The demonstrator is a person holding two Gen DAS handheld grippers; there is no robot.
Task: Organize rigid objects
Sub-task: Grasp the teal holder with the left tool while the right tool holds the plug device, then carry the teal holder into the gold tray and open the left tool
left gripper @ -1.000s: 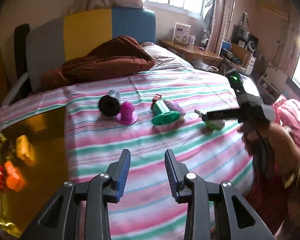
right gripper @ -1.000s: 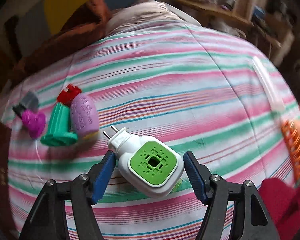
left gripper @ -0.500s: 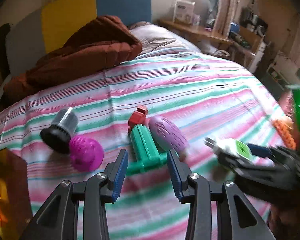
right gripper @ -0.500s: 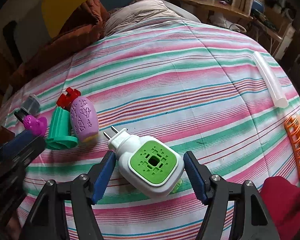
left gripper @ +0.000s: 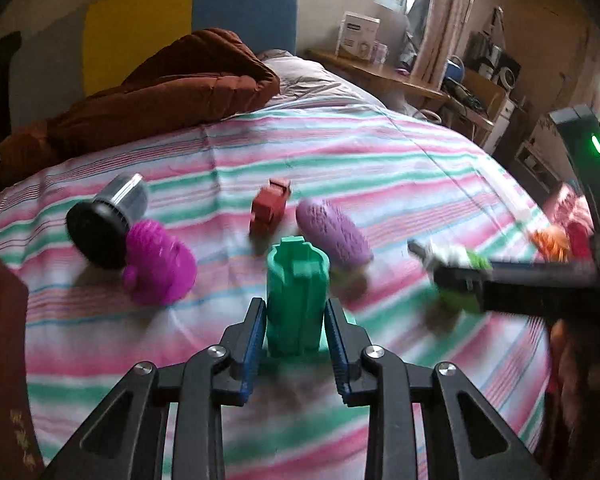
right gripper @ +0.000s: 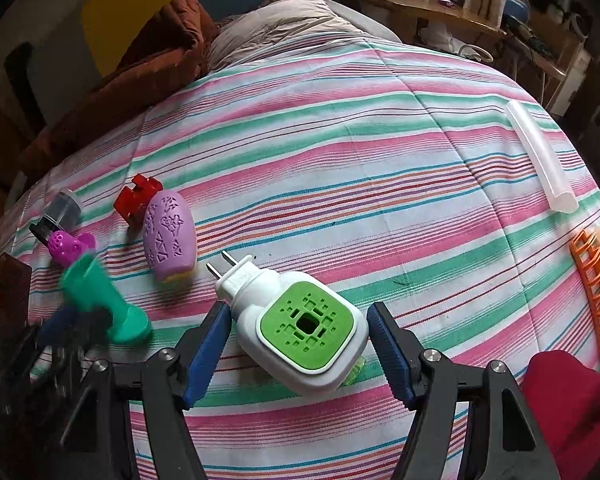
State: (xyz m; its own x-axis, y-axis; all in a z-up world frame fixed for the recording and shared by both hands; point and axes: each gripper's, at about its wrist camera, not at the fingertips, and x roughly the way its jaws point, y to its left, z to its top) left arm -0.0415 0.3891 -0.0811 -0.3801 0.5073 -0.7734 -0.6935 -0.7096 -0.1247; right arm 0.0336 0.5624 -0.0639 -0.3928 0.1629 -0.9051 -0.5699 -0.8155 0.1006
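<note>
On the pink, green and white striped bedspread [right gripper: 340, 152], the green ribbed plastic piece with a flared base [left gripper: 297, 300] serves as the landmark. The left gripper [left gripper: 296, 344] has its two blue-padded fingers [left gripper: 253, 340] pressed against both sides of this green piece, clamped on it. Just behind it lies the lilac egg-shaped plastic shell with cut-out patterns [right gripper: 169, 236], and beside that shell, farther from the green piece, sits the small red plastic block [right gripper: 137, 196]. Left of the green piece is the magenta perforated plastic toy [left gripper: 158, 268], touching the grey cylinder with a black cap [left gripper: 108, 216].

Right of the green piece, the white plug-in device with a green perforated face [right gripper: 296, 324] lies on the bedspread between the fingers of the right gripper [right gripper: 300, 344]; those fingers stand apart, the left pad close to the device's neck, the right pad not touching it. Well to the right are a translucent white tube [right gripper: 540, 160] and an orange plastic comb-like rack [right gripper: 596, 280]. Behind everything, a brown quilt [left gripper: 160, 92] is heaped.
</note>
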